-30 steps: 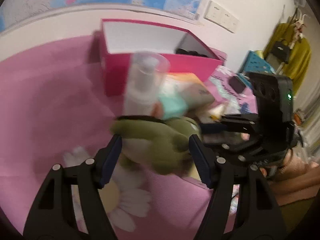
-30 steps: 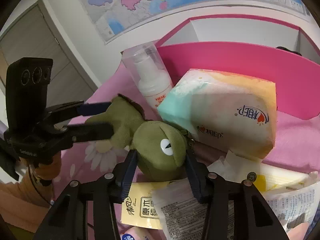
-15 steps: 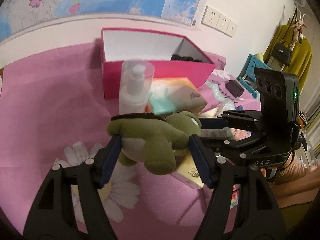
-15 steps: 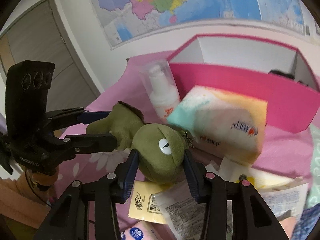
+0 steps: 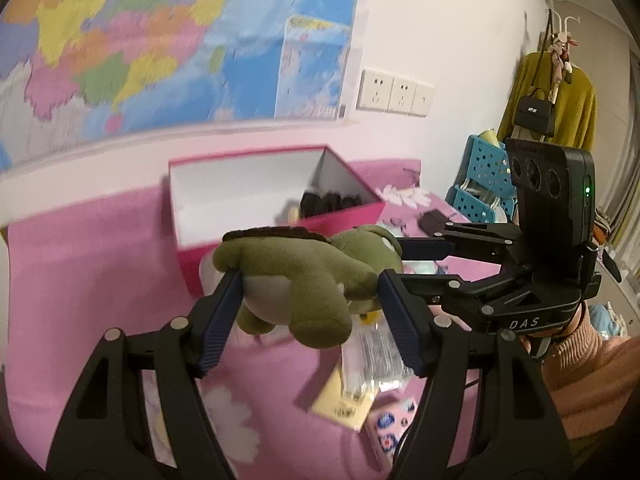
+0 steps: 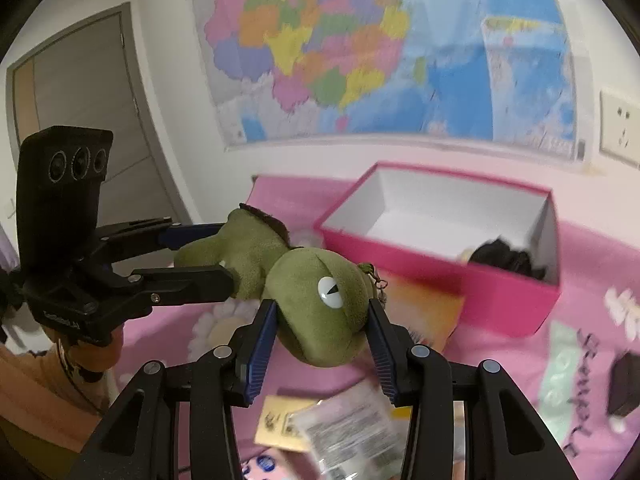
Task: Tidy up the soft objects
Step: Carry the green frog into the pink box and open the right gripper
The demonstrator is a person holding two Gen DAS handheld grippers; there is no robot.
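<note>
The left claw (image 5: 308,296) was clamped on the body of a green plush frog toy (image 5: 296,276), its blue-padded fingers (image 5: 220,316) pressing in on either side of the pale belly and back. The right claw (image 6: 322,320) gripped the same toy (image 6: 320,300) by the head, one finger at each cheek, with the white eye facing up between them. Held at both ends, the toy hung in the air above a pink flower-print cloth (image 5: 80,264), clear of everything lying on it.

Ahead of both claws, and lower, stood an open pink rectangular cardboard box with a white inside (image 6: 436,236). Seen from the left wrist, the box (image 5: 256,196) lay just beyond the toy. In its far right corner sat a dark bundled object (image 6: 506,258), too blurred to identify.

Below the right claw lay a loose scatter of flat packets (image 6: 344,428), yellow and printed white, badly blurred. An orange-tinted soft pack (image 6: 424,308) showed between the toy's head and the box front. From the left wrist, the right claw (image 5: 390,262) reached in from the right side, its fingers touching the toy's head. From the right wrist, the left claw (image 6: 224,256) came in from the left, closed around the toy's body. A coloured wall map (image 6: 380,52) hung behind the box.
</note>
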